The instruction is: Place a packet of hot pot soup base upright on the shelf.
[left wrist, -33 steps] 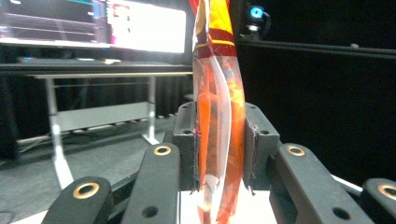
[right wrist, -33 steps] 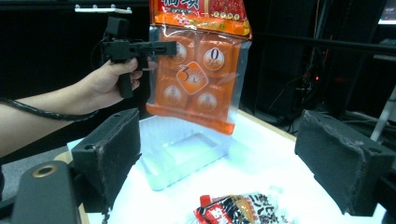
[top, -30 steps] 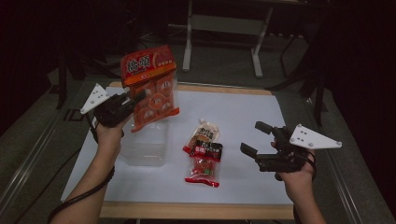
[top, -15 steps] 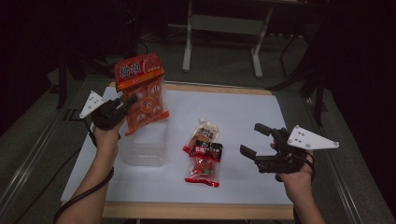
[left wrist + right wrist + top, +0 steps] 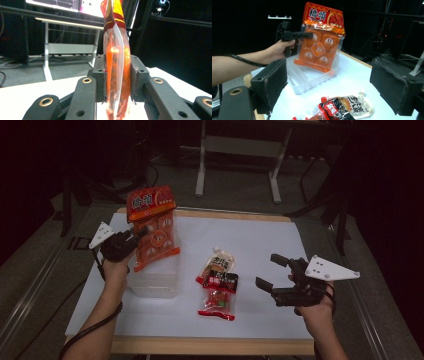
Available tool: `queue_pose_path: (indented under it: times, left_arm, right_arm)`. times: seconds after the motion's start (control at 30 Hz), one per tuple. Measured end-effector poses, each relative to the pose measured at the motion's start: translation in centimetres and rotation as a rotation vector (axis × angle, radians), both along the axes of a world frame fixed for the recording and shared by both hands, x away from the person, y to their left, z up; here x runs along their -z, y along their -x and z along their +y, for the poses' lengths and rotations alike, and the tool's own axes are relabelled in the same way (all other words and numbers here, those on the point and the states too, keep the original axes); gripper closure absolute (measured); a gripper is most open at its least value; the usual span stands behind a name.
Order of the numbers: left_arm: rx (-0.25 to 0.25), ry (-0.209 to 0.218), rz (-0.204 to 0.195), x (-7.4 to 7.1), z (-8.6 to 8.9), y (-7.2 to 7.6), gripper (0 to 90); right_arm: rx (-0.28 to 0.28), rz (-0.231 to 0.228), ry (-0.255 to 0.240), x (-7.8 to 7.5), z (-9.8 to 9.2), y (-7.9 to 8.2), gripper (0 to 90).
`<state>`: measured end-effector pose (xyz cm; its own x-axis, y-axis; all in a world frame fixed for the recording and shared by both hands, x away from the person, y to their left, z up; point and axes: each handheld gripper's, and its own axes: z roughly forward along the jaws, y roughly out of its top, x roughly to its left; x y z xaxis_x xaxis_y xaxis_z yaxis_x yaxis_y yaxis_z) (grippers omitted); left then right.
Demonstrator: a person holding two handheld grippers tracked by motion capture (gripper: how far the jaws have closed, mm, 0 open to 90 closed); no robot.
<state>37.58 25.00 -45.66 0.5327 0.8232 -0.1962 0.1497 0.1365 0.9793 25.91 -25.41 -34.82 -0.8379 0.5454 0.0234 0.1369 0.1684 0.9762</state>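
Orange packet (image 5: 117, 75) clenched edge-on in left hand-held gripper (image 5: 117, 82); right hand-held gripper (image 5: 328, 85) agape toward its printed face

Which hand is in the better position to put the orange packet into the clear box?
Left. The left gripper already clamps the orange packet directly above the clear box. The right gripper is open, holds nothing and sits far off beyond the pouches.
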Motion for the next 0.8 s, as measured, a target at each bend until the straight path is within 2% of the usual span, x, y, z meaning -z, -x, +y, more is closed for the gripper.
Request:
queue_pose_path:
  times: [0.07,0.17,0.2,0.3,0.4,0.43,0.47,0.53,0.57,0.63,0.67,0.8]
  left_arm:
    - [0.008,-0.004,-0.005,0.0,0.0,-0.1,71.7]
    - [0.019,-0.012,0.013,0.0,0.0,-0.3,71.6]
    - [0.020,-0.026,0.037,-0.1,0.0,-0.5,71.6]
    - [0.017,-0.020,0.049,-0.1,0.0,-0.6,71.5]
    - [0.020,-0.039,0.091,-0.5,0.2,-0.8,71.5]
    - [0.020,-0.039,0.091,-0.5,0.2,-0.8,71.4]
    - [0.019,-0.063,0.112,-0.9,0.2,-0.8,71.4]
    - [0.030,-0.069,0.123,-1.0,0.2,-0.8,71.4]
    - [0.032,-0.090,0.115,-1.0,0.1,-0.7,71.4]
    - [0.035,-0.095,0.106,-0.9,0.1,-0.6,71.4]
    - [0.047,-0.086,0.094,-0.6,0.2,-0.4,71.4]
    - [0.042,-0.067,0.085,0.0,0.7,0.0,71.3]
  right_arm:
    - [0.001,0.003,-0.001,0.0,-0.1,0.0,14.2]
    - [-0.001,0.006,0.000,0.0,-0.1,-0.1,14.2]
    - [0.001,0.006,0.002,0.1,-0.1,-0.1,14.3]
    - [-0.002,0.009,0.003,0.1,0.0,-0.1,14.3]
    - [-0.002,0.009,0.003,0.1,0.0,-0.1,14.3]
    - [-0.002,0.009,0.003,0.1,0.0,-0.1,14.3]
    - [-0.002,0.009,0.003,0.1,0.0,-0.1,14.3]
    - [-0.002,0.010,0.000,0.1,0.0,-0.1,14.3]
    - [-0.003,0.010,-0.003,0.1,0.0,-0.1,14.3]
    - [-0.002,0.009,-0.004,0.1,-0.1,-0.1,14.3]
    - [-0.001,0.008,-0.006,0.2,-0.1,-0.1,14.3]
    - [0.001,0.016,-0.006,0.3,-0.3,-0.1,14.4]
